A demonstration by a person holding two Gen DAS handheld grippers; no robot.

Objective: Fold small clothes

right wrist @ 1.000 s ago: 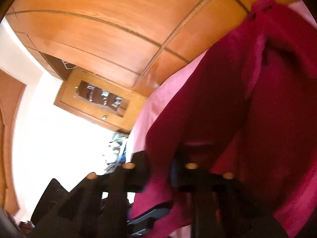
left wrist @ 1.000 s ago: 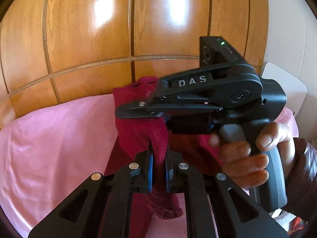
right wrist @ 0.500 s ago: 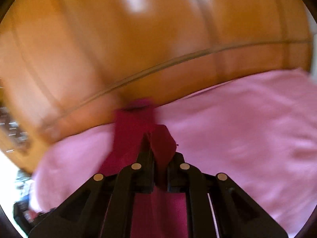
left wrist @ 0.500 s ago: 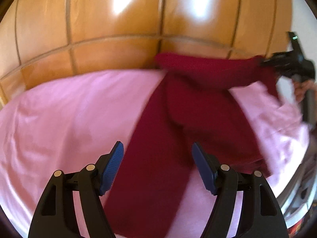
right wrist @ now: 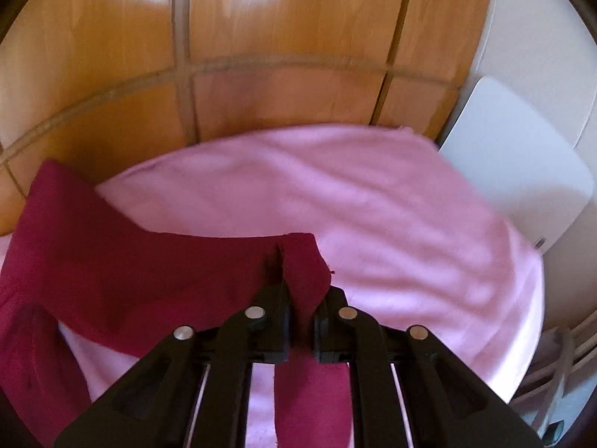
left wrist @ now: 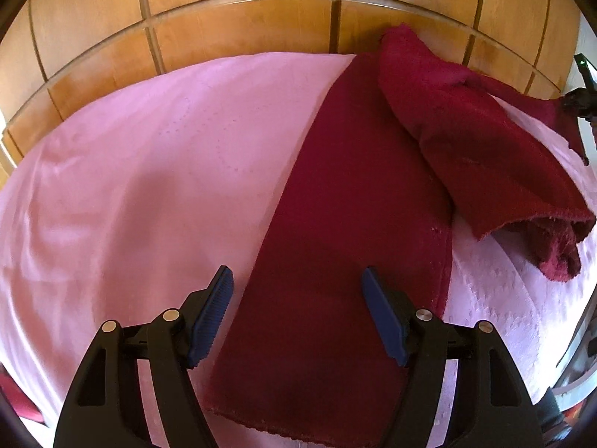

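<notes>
Pink bed sheet (left wrist: 141,171) under shiny wooden panels (left wrist: 238,33). Dark red garment (left wrist: 347,246) lying flat on that sheet, long way running from the near edge up toward the panels. Left hand-held gripper (left wrist: 296,315) wide, empty, right over its near end. Right hand-held gripper (right wrist: 300,321) pinching the far corner, just starting to loosen.

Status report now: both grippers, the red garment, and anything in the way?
Left gripper open above garment. Right gripper just easing, garment edge between its jaws. Garment spread on pink sheet. Nothing in the way.
</notes>
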